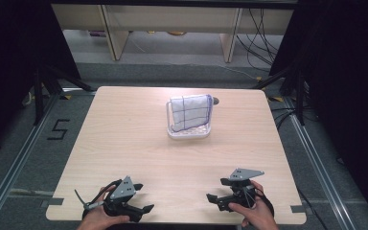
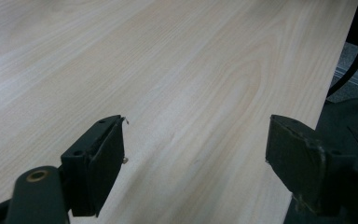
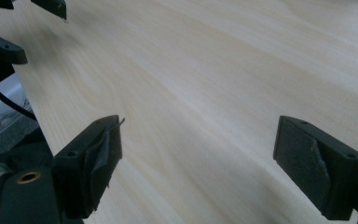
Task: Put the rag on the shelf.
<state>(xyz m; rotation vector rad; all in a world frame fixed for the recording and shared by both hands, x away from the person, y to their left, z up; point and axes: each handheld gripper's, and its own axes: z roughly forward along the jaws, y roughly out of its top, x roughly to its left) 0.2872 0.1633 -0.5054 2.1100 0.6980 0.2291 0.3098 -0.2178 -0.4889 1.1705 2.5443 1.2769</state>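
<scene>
A white cloth with blue grid lines (image 1: 189, 112) hangs over a small white rack (image 1: 188, 135) at the far middle of the wooden table (image 1: 124, 143). My left gripper (image 1: 143, 197) rests low at the table's near-left edge, pointing right, far from the rack. Its jaws stand open over bare wood in the left gripper view (image 2: 193, 158). My right gripper (image 1: 218, 189) sits at the near-right edge and points left. It is open too, with nothing between its pads (image 3: 196, 163). The left gripper's jaw tips (image 3: 51, 7) show at the top left of the right gripper view.
A small dark object (image 1: 216, 100) pokes out behind the rack. Dark stand legs (image 1: 52, 81) flank the table on the floor, with cables (image 1: 263, 33) at the back right. A black "5" marking (image 1: 57, 129) lies on the floor at the left.
</scene>
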